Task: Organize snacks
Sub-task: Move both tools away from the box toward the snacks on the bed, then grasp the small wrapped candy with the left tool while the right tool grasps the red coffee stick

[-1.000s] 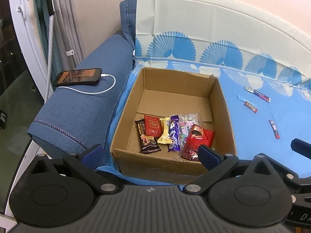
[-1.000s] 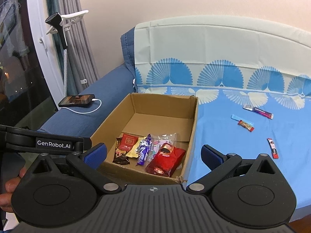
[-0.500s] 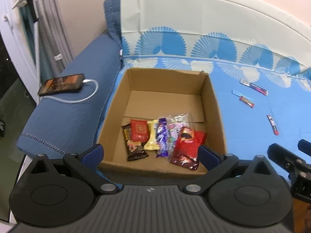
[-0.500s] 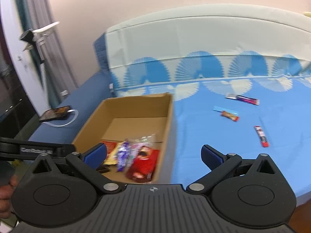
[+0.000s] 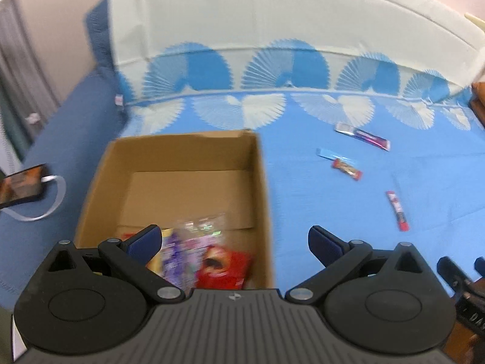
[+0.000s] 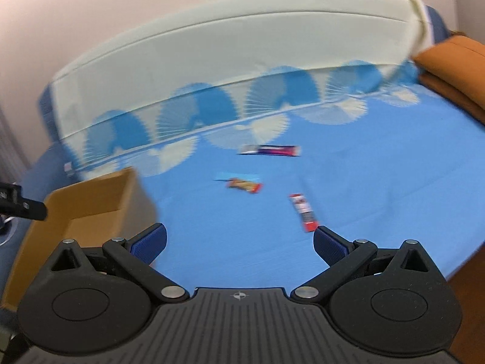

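Only our left view shows the box (image 5: 185, 182) contents. Left tool (image 5: 235, 241) and right tool (image 6: 239, 242) both spread, empty; red stick (image 6: 303, 212) at 1 o'clock.

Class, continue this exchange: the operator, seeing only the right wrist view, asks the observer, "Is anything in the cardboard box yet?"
Observer: Yes, several snack packets lie at the near end of the box.
Operator: Is the left gripper holding one?
Observer: No, the left gripper is open and empty.
Operator: Anything left of the box?
Observer: A phone with a white cable, on the dark blue cushion.
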{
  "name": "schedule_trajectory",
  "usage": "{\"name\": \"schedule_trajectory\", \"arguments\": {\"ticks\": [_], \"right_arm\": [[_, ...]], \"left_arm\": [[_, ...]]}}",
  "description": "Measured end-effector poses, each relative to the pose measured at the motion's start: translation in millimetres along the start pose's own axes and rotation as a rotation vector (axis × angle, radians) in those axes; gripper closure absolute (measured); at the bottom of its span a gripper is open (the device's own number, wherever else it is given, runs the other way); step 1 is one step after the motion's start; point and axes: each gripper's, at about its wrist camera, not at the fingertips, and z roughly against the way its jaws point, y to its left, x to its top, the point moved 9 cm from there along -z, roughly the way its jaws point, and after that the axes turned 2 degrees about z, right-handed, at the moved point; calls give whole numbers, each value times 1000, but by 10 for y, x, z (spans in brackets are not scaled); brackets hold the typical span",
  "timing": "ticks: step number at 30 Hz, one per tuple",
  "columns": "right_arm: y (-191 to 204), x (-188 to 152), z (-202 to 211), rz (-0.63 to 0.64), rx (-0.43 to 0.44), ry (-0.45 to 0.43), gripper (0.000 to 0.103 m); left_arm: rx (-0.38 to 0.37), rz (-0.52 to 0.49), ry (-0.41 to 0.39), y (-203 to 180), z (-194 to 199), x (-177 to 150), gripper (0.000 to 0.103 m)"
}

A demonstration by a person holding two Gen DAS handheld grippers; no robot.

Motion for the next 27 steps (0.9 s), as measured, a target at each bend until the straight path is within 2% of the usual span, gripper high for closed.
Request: {"name": "schedule_trajectory", "arguments": {"ticks": [6,8,11,14,18,22,23,24,27], "right_arm": [[-501,46,-538,-34,-67,25,0],[-637,39,-808,-35,-86,46,0],[-788,4,-1259,-30,-90,103,0],[-906,-32,-1732,-15,-101,150,0],[-1039,-59,-2315,5,-105,194,0],[-1174,-163,-2787,72,-151,244,0],[-1190,-205,-2865,111,-167,238,0],[-1156,-198,-2860,156,-165,188,0],[-1165,-221,-2878,157,-142,158,0]], "left_arm": [[-49,-2,65,-708,-714,423,0],[-57,-13,83,-976,-1047,561,0],[-110,-33,167,-1411,-1667,697,0],[-120,-6,252,-1729,-2296,759,0],[-150,24,325,-2040,-2918,782,0],[-115,28,434,-2181,-3475,643,0],[-90,15,437,-2174,-3550,604,0],[-76,3,403,-2176,-3541,619,0],[-78,-18,359,-2176,-3534,596,0]]}}
